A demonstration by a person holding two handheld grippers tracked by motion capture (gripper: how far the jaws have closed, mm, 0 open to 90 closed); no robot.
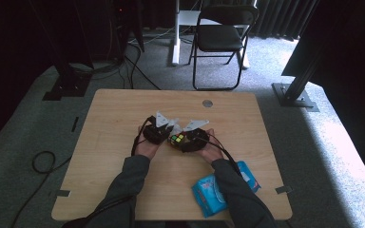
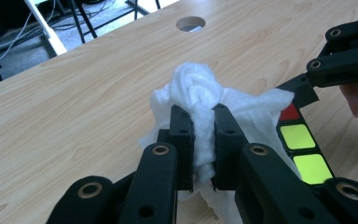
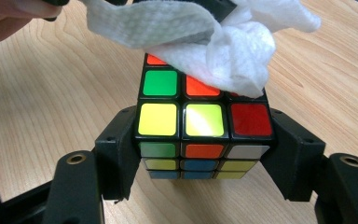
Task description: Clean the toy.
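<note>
We have the left hand-held gripper (image 2: 201,126) clamped on a crumpled white wipe (image 2: 200,88), its 2 jaws pinching the cloth between them near the middle of the worktop (image 1: 123,118). The right hand-held gripper (image 3: 204,135) is clamped on a puzzle cube (image 3: 204,119), 1 jaw against each side, and the cube sits on the wood with its yellow, green, orange and red squares facing up. In the right gripper view the wipe lies across the far rows of the cube's top face, touching it. In the high view both grippers meet at the centre, the cube (image 1: 177,139) between them. A blue packet (image 1: 209,190) lies near the front edge, under our right sleeve.
</note>
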